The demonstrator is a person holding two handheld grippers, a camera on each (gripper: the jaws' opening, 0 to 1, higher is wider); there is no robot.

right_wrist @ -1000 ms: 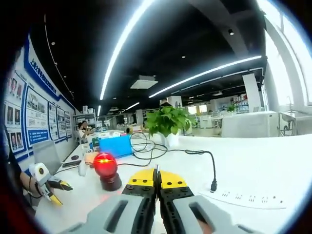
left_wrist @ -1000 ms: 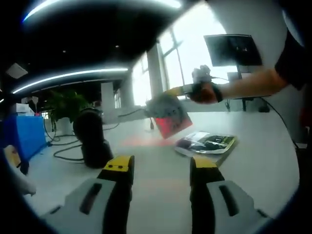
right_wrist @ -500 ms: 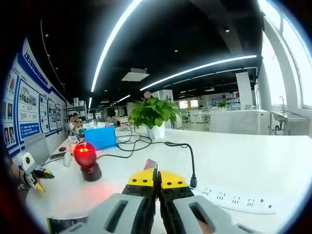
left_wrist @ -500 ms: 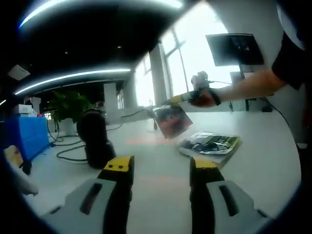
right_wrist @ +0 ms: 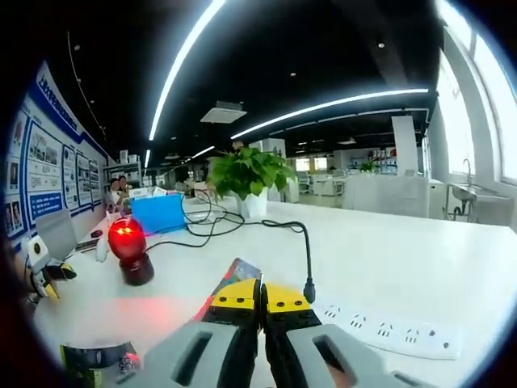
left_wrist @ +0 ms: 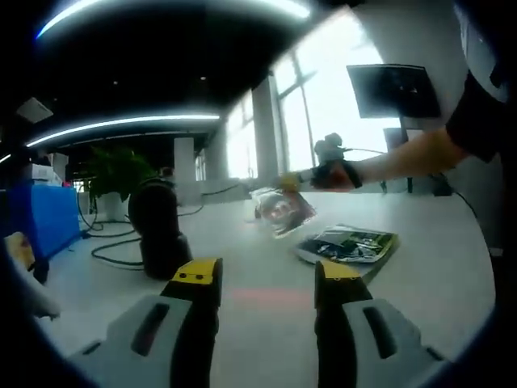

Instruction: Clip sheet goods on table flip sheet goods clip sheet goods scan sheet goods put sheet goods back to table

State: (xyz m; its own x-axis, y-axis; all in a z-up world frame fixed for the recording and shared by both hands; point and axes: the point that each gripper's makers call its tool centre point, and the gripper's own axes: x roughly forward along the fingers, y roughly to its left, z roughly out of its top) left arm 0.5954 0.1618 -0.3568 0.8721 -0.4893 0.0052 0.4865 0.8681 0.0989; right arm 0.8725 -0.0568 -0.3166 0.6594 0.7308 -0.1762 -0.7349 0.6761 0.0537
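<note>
In the left gripper view my left gripper (left_wrist: 266, 279) stands open over the white table (left_wrist: 266, 323), nothing between its yellow tips. Beyond it my right gripper (left_wrist: 300, 176), held by a person's hand, is shut on a flat printed packet (left_wrist: 283, 210) that hangs tilted above the table. A stack of sheet goods (left_wrist: 347, 242) lies just right of the packet. The black scanner (left_wrist: 157, 230) stands to the left. In the right gripper view my right gripper (right_wrist: 260, 293) is shut, the packet's edge (right_wrist: 236, 273) peeking past its tips. The scanner (right_wrist: 128, 246) glows red.
A white power strip (right_wrist: 380, 327) with a black cable (right_wrist: 307, 250) lies right of the right gripper. A potted plant (right_wrist: 250, 182) and a blue box (right_wrist: 157, 214) stand at the back. The stack (right_wrist: 97, 356) shows at lower left, the left gripper (right_wrist: 40, 271) at far left.
The right gripper has carried the packet lower and to the right, away from the scanner's red beam and closer to the stack. The left gripper has stayed open and still.
</note>
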